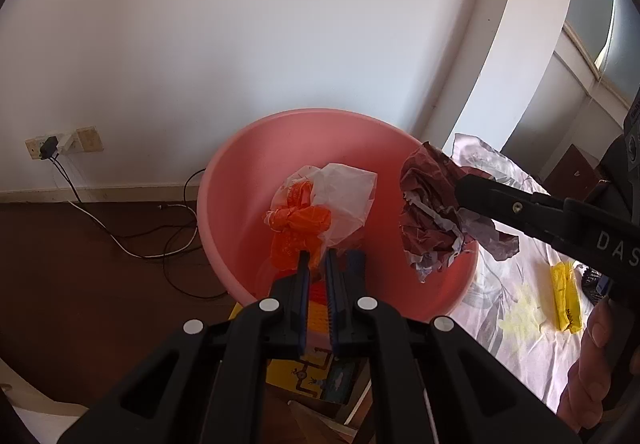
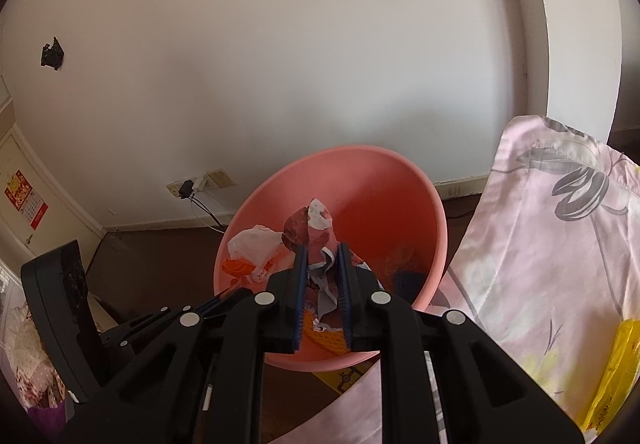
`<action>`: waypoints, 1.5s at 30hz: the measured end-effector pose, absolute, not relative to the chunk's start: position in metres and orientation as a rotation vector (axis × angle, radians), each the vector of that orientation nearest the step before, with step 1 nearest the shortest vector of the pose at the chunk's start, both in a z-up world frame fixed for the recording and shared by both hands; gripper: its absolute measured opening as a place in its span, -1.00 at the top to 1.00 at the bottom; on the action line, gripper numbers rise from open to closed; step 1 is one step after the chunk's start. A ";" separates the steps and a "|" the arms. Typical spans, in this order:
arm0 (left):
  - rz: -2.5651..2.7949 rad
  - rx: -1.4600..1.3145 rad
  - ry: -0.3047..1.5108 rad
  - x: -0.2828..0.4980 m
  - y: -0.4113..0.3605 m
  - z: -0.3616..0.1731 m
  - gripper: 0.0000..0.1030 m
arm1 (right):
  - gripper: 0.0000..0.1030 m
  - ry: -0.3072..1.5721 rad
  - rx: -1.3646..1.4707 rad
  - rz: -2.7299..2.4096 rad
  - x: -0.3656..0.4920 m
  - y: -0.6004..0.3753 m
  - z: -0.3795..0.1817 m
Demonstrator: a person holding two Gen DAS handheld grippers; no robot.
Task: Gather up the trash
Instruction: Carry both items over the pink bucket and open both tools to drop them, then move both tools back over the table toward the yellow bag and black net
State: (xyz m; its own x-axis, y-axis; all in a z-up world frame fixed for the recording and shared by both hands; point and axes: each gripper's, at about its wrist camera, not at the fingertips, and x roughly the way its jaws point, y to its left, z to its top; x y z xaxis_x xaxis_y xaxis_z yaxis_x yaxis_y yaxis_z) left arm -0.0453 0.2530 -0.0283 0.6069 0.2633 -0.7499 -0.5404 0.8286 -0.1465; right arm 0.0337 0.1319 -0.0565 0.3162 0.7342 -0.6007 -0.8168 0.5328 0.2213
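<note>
A pink plastic basin (image 1: pixel 240 172) stands on the floor beside the bed; it also shows in the right wrist view (image 2: pixel 400 180). My left gripper (image 1: pixel 317 256) is shut on an orange and white plastic bag (image 1: pixel 316 208) and holds it over the basin; the bag also shows in the right wrist view (image 2: pixel 256 248). My right gripper (image 2: pixel 323 252) is shut on a crumpled dark red paper wrapper (image 2: pixel 310 224), held above the basin's right rim. The right gripper (image 1: pixel 460 188) and the wrapper (image 1: pixel 432 212) also show in the left wrist view.
A pink flowered sheet (image 2: pixel 552 244) covers the bed at the right, with a yellow wrapper (image 1: pixel 566 296) on it. A yellow box (image 1: pixel 312 376) lies under the basin. Cables (image 1: pixel 132 240) run across the dark floor from a wall socket (image 1: pixel 64 146).
</note>
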 end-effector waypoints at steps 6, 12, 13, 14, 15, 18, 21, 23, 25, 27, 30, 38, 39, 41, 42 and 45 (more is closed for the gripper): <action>0.494 -0.376 0.790 -0.043 0.251 -0.026 0.83 | 0.71 0.733 -0.136 1.015 0.032 0.136 -0.059; 0.509 -0.373 0.788 -0.044 0.249 -0.025 0.44 | 0.57 0.753 -0.147 1.003 0.036 0.143 -0.060; 0.512 -0.370 0.787 -0.044 0.249 -0.024 0.37 | 0.46 0.751 -0.144 1.006 0.035 0.143 -0.059; 0.512 -0.369 0.784 -0.044 0.248 -0.023 0.36 | 0.40 0.748 -0.142 1.007 0.035 0.142 -0.058; 0.512 -0.367 0.782 -0.045 0.248 -0.023 0.35 | 0.39 0.743 -0.139 1.008 0.035 0.141 -0.057; 0.512 -0.362 0.776 -0.046 0.247 -0.021 0.29 | 0.38 0.734 -0.136 1.016 0.035 0.141 -0.054; 0.512 -0.353 0.768 -0.048 0.246 -0.018 0.28 | 0.37 0.719 -0.125 1.016 0.035 0.136 -0.050; 0.514 -0.350 0.765 -0.048 0.244 -0.015 0.28 | 0.37 0.700 -0.123 1.012 0.033 0.132 -0.047; 0.513 -0.347 0.760 -0.049 0.244 -0.013 0.28 | 0.37 0.686 -0.120 1.008 0.031 0.125 -0.045; 0.510 -0.337 0.751 -0.050 0.242 -0.010 0.28 | 0.37 0.674 -0.120 1.001 0.030 0.118 -0.044; 0.502 -0.319 0.739 -0.051 0.235 -0.004 0.28 | 0.37 0.658 -0.132 0.989 0.027 0.107 -0.042; 0.447 -0.292 0.713 -0.053 0.211 0.010 0.28 | 0.37 0.615 -0.152 0.937 0.013 0.059 -0.036; 0.437 -0.293 0.709 -0.053 0.207 0.011 0.28 | 0.37 0.611 -0.150 0.930 0.011 0.053 -0.035; 0.417 -0.295 0.707 -0.053 0.198 0.013 0.28 | 0.37 0.609 -0.144 0.912 0.007 0.040 -0.035; 0.405 -0.296 0.707 -0.053 0.195 0.013 0.28 | 0.37 0.610 -0.146 0.900 0.005 0.034 -0.037; 0.364 -0.291 0.717 -0.050 0.174 0.011 0.25 | 0.37 0.608 -0.174 0.851 -0.005 0.013 -0.043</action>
